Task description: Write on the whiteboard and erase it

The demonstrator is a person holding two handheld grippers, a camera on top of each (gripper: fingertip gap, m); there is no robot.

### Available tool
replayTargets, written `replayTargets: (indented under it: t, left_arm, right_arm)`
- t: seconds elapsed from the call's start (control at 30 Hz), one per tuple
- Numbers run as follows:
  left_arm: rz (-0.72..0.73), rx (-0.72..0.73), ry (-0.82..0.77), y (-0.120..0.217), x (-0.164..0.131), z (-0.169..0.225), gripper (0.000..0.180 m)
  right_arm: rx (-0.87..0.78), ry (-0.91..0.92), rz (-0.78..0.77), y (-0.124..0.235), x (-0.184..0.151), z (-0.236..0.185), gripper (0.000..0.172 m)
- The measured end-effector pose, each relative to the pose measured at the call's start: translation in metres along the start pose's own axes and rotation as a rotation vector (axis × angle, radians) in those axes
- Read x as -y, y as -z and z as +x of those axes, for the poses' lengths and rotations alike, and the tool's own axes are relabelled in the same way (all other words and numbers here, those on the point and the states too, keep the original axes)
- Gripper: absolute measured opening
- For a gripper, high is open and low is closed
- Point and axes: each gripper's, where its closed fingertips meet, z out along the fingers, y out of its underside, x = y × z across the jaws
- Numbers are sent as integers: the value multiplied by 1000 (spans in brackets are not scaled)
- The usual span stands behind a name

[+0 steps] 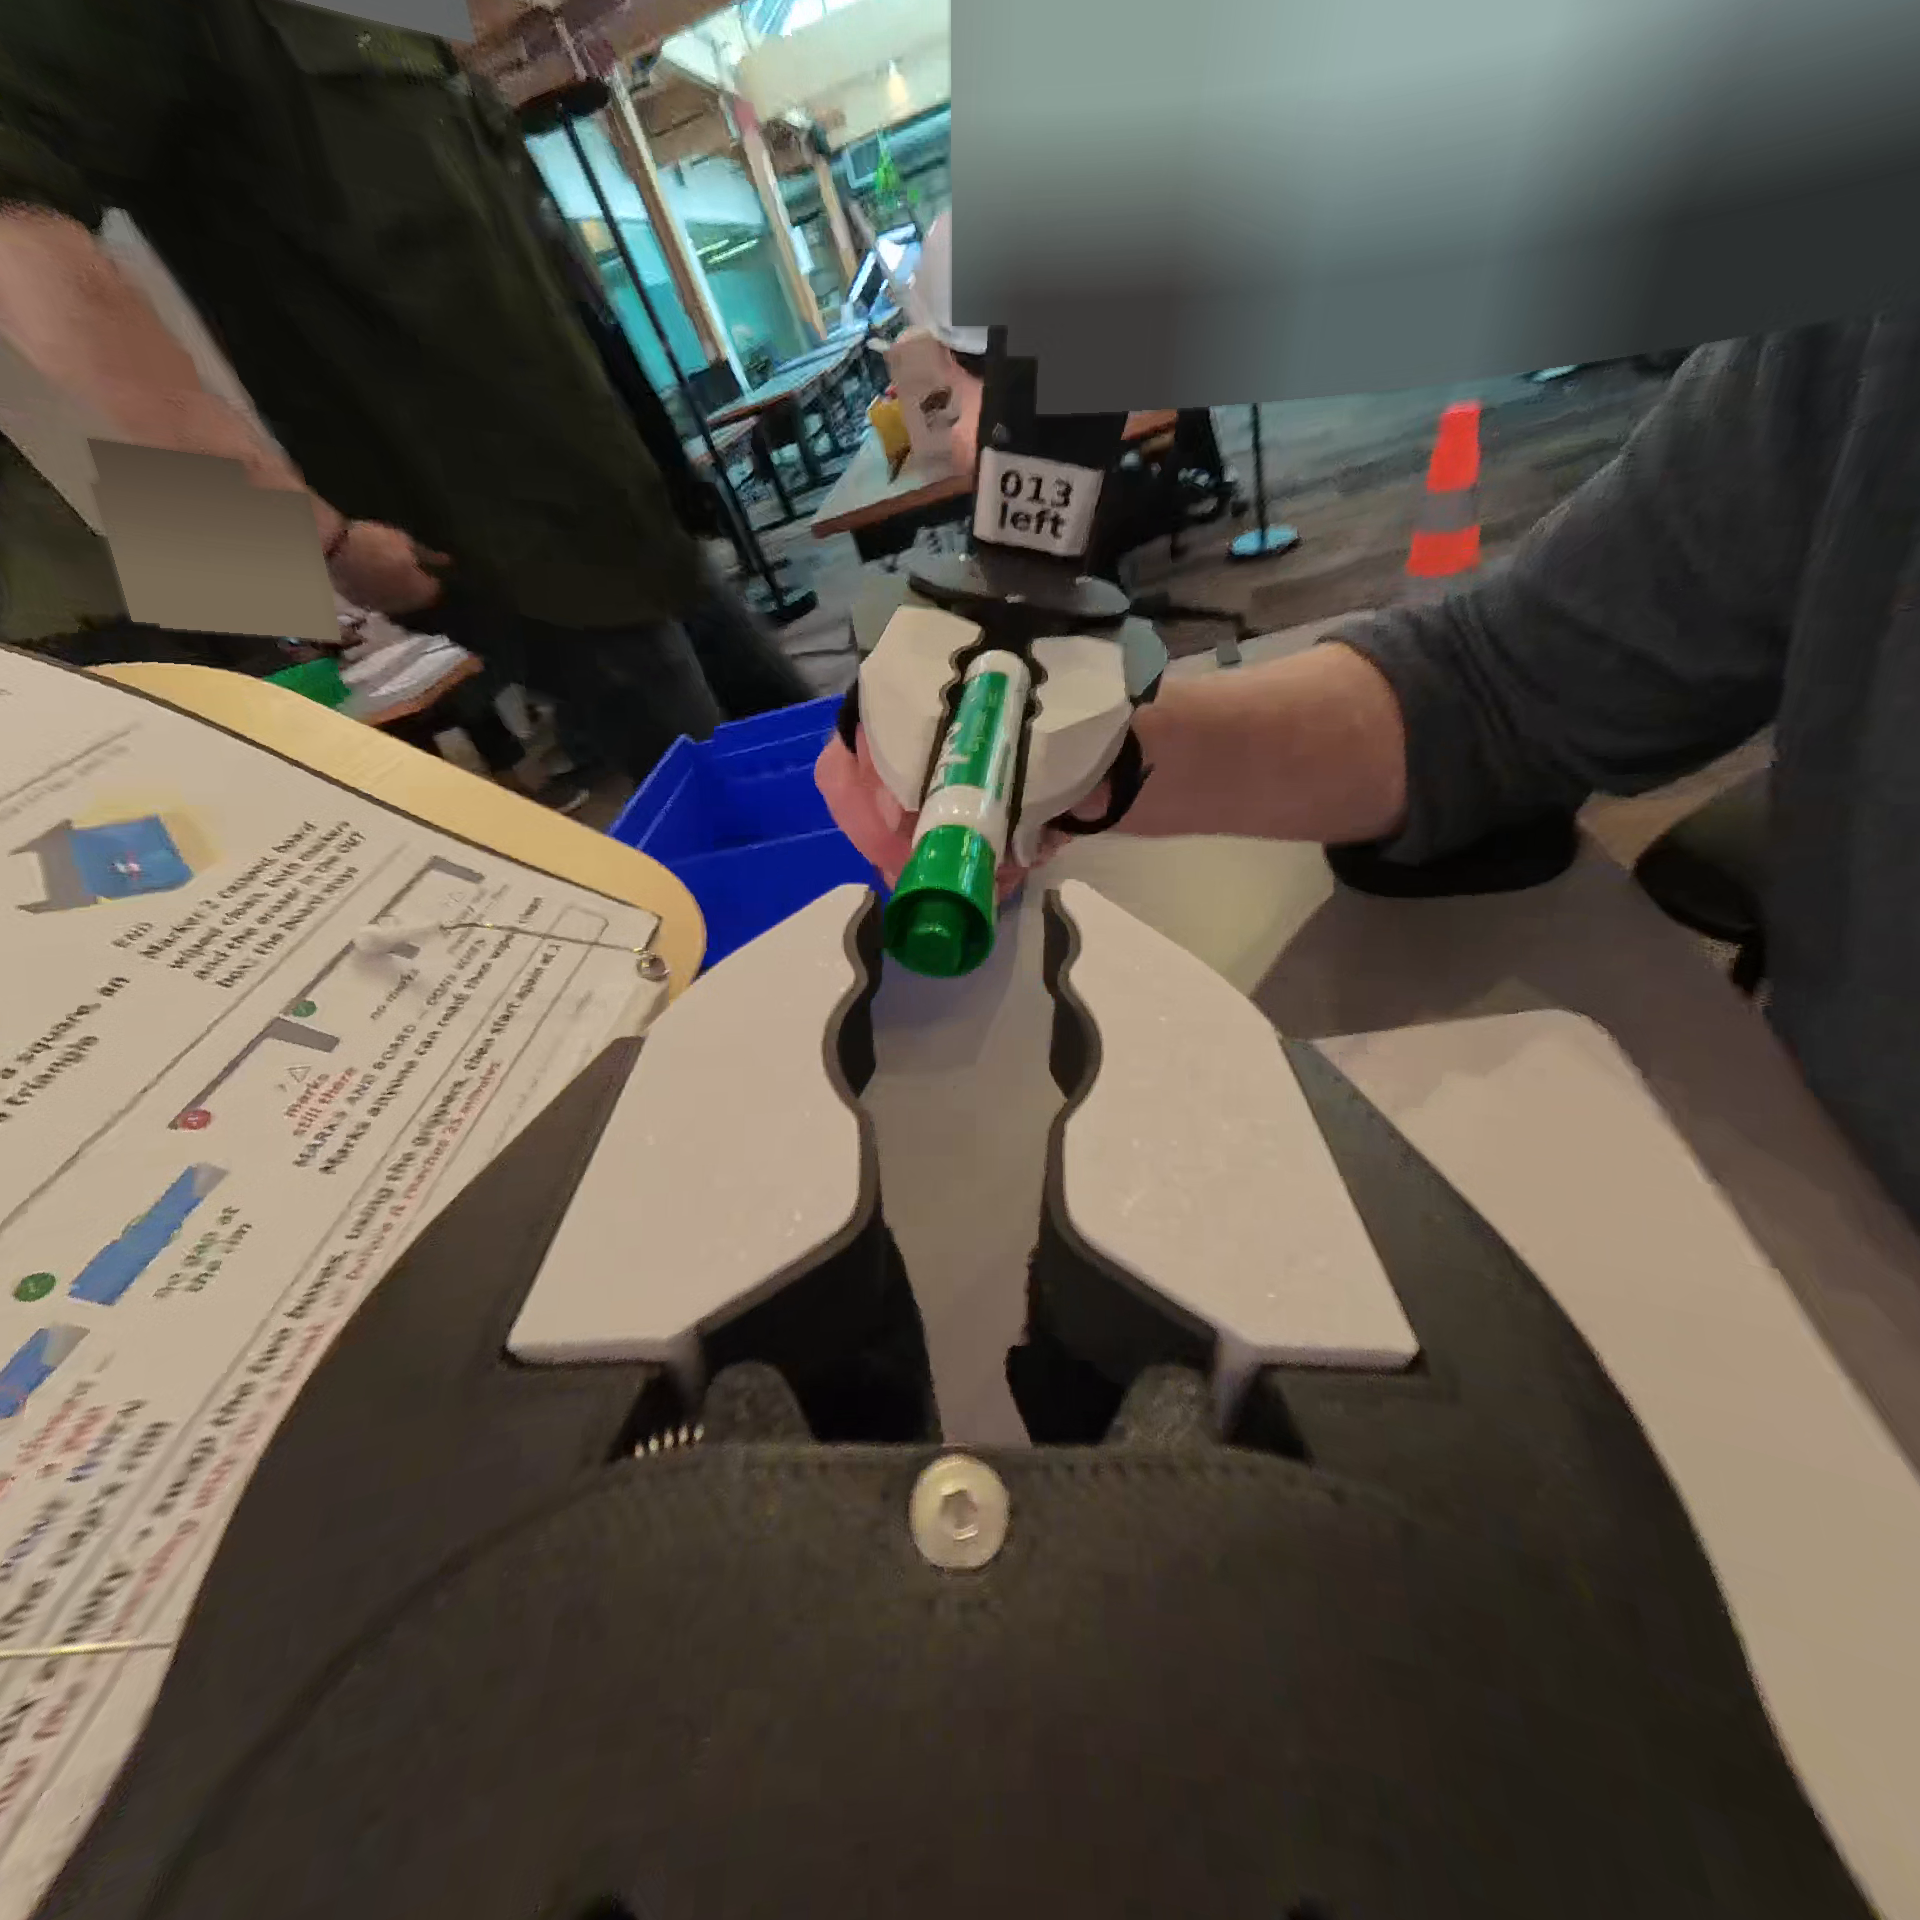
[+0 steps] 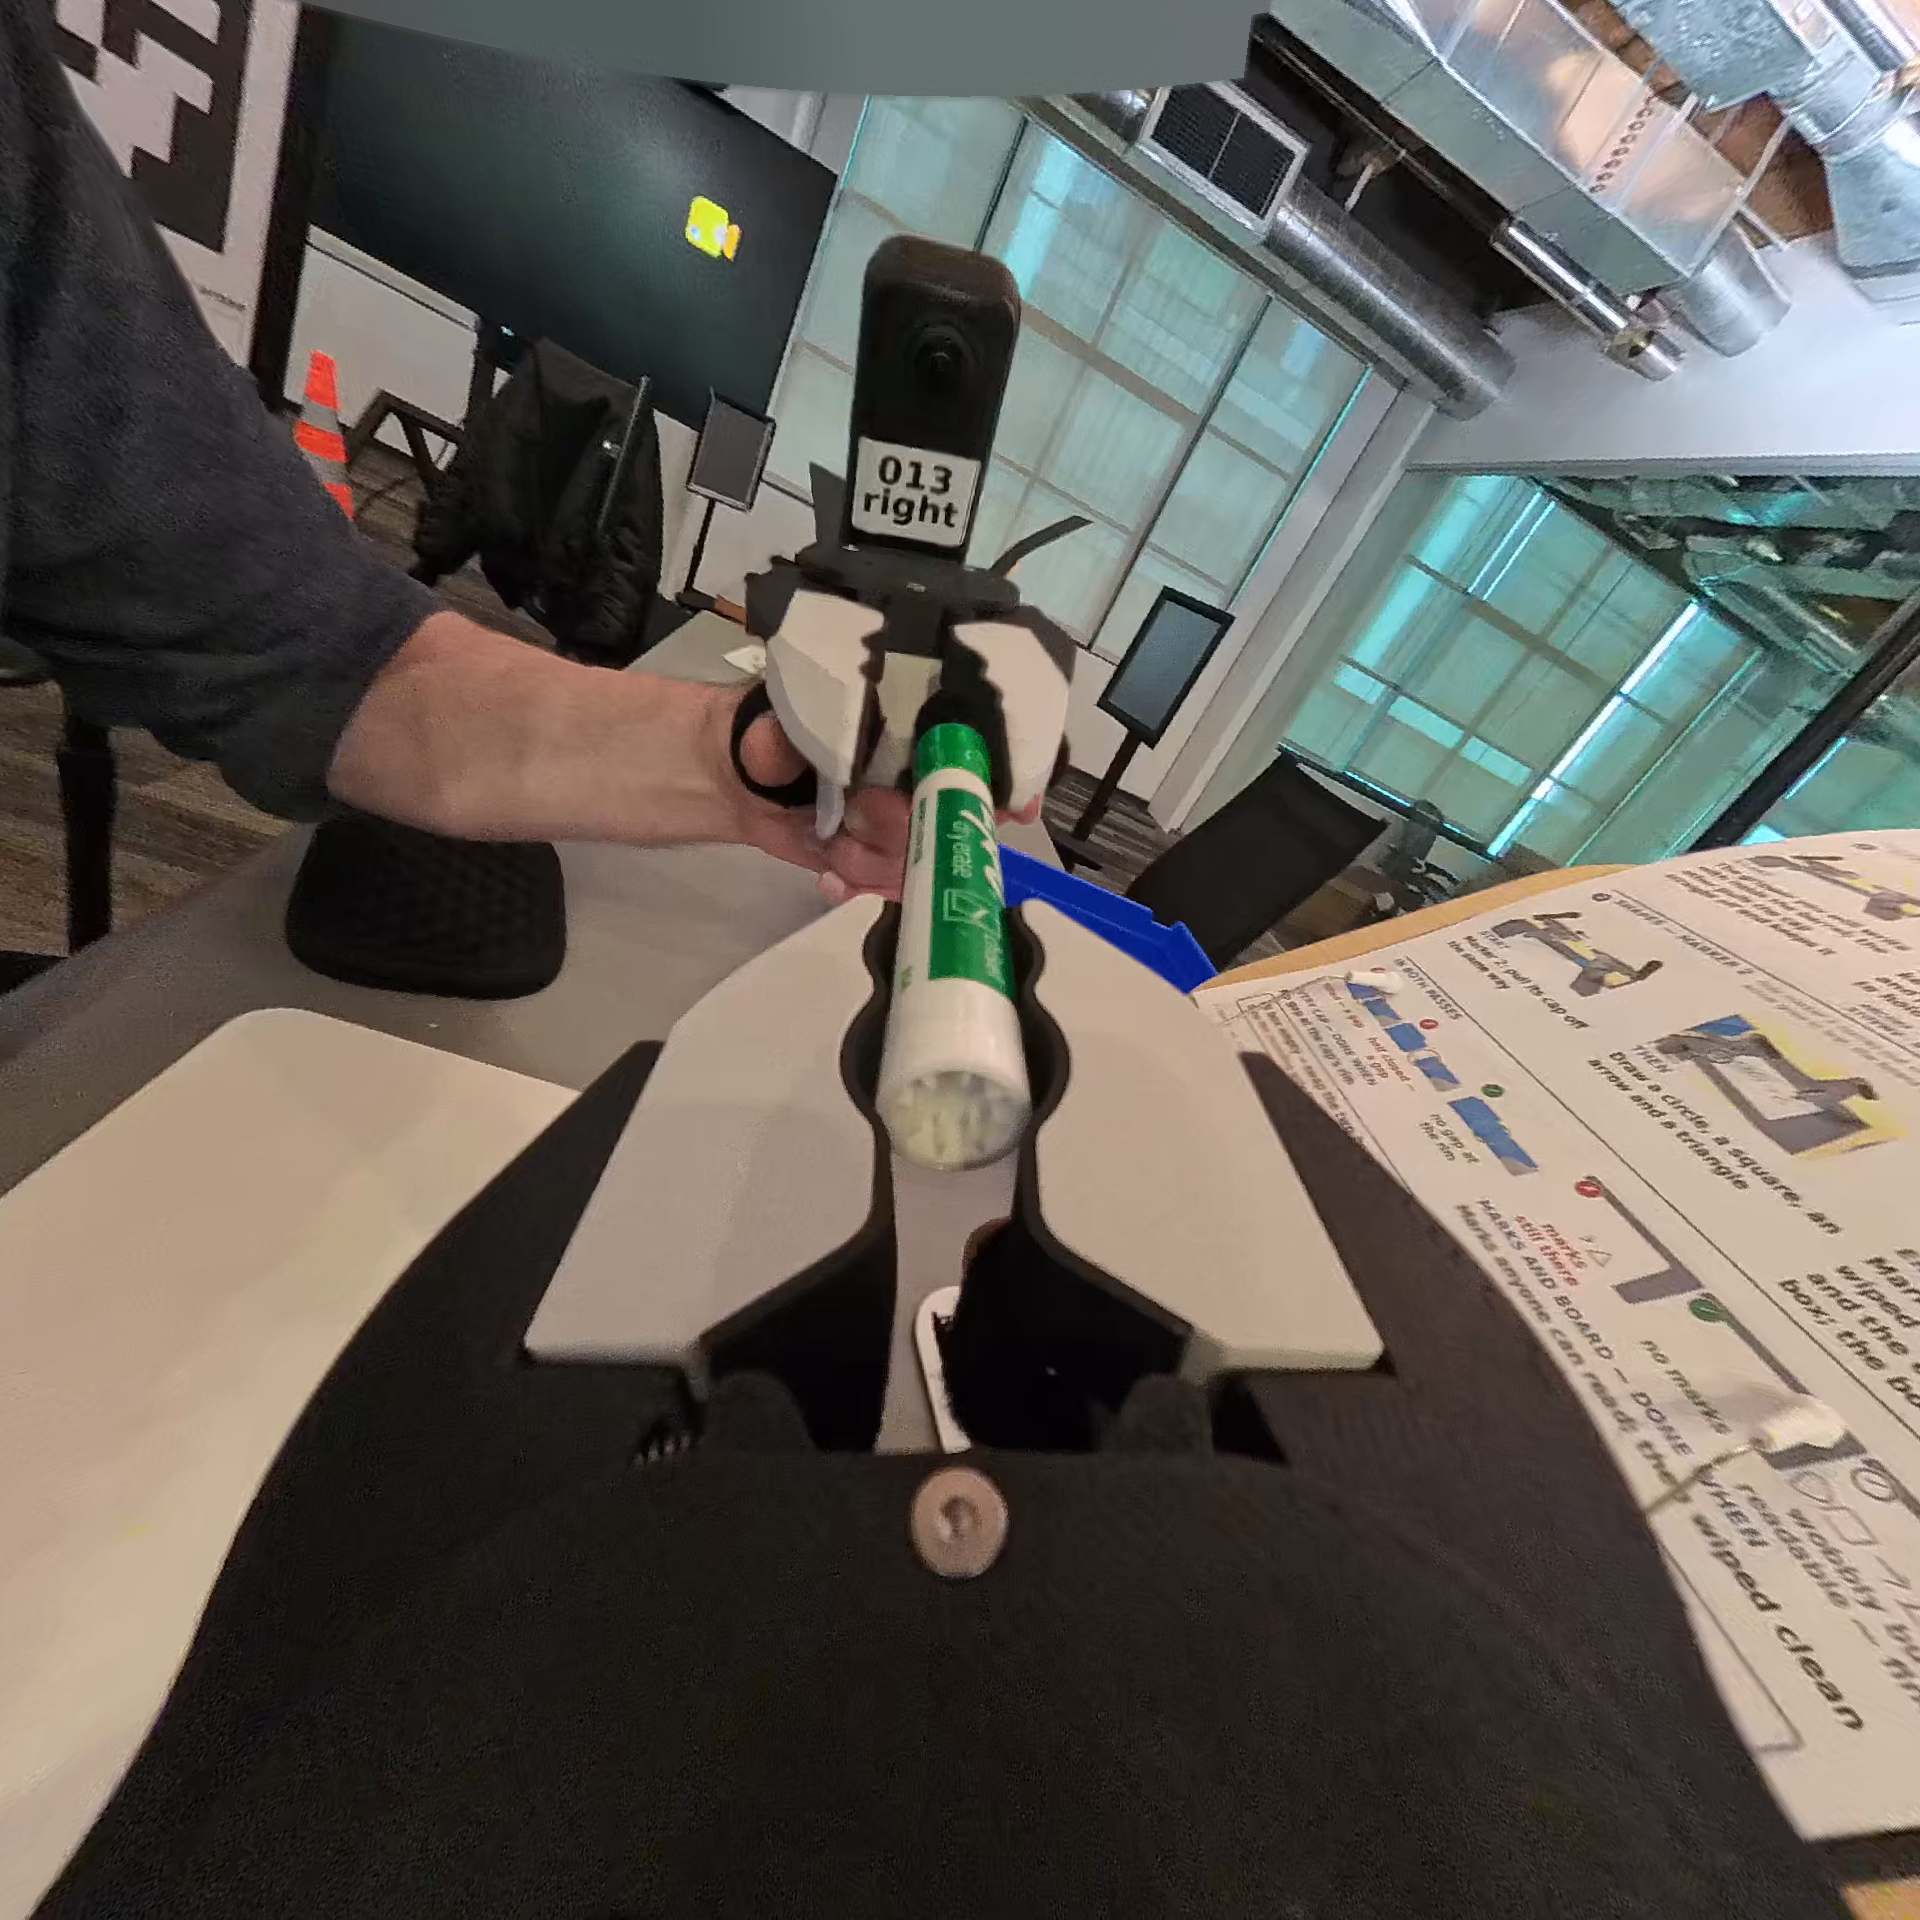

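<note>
The right claw [image 2: 951, 997] grips the white barrel of a green marker [image 2: 951, 966], both pads pressed to its sides, and holds it above the grey worktop [image 2: 582, 935]. The marker's green cap [image 1: 940, 899] points at the left claw [image 1: 961, 935], whose fingers [image 1: 1143, 1039] stand wide with the cap at their tips, untouched. A blue bin [image 1: 748, 810] sits behind, an instruction sheet [image 1: 208, 1039] alongside

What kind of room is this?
Probably a big open office or workshop hall: tall windows, bare metal ducts overhead, long tables behind, and an orange traffic cone on the carpet.
</note>
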Motion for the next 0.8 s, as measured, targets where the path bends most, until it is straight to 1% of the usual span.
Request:
replayTargets:
  t: [0.03, 0.07, 0.13, 0.17, 0.2, 0.27, 0.37, 0.43, 0.57, 0.8]
  left_arm:
    - [-8, 16, -23, -1, -2, -2, 27]
    - [16, 16, -36, -2, 0, -2, 25]
    - [70, -18, -9, -2, 4, 0, 23]
    - [99, -24, -6, -2, 6, 1, 19]
    - [106, -27, -9, -2, 5, 1, 19]
    - [83, -31, -10, -5, -2, 0, 21]
    - [101, -34, -5, -6, -5, -1, 27]
    - [99, -38, -17, -8, -8, 1, 21]
    - [127, -52, -10, -6, -6, 4, 20]
    - [133, -40, -17, -6, -7, 5, 20]
  right_arm:
    - [3, -9, 8, 0, 0, 0, 21]
    - [18, -13, 10, 0, -1, -2, 21]
    - [24, -7, 2, -1, -5, -3, 21]
    - [25, -16, 1, -1, -7, -3, 20]
    - [30, -20, 10, -1, -7, -4, 20]
    - [32, -27, 14, -1, -9, -4, 21]
    - [36, -42, 35, -2, -9, -4, 21]
    - [40, -39, 36, -2, -11, -5, 21]
    - [39, -41, 42, -4, -11, -6, 21]
    - [30, -39, 23, -5, -12, -6, 21]
